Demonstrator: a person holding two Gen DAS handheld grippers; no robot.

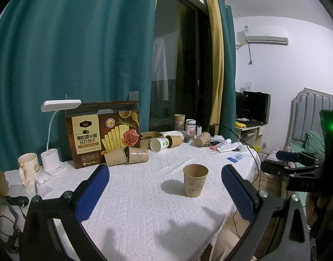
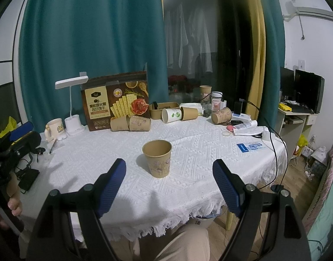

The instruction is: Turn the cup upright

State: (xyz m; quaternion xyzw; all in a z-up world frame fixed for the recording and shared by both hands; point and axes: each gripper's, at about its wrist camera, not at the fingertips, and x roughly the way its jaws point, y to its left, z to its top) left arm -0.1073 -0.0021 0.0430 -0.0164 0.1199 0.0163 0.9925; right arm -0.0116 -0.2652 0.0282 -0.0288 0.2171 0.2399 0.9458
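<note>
Brown paper cup (image 2: 157, 161) stands upright, unheld; left gripper (image 1: 165, 181) and right gripper (image 2: 169, 175) gape wide. A careless sweep could topple it.

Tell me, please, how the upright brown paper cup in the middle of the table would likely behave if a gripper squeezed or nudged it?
The paper cup looks empty, so probably light and easily pushed. Its thin wall would likely dent under firm squeezing. Its base is narrower than its rim, so it may tip.
</note>
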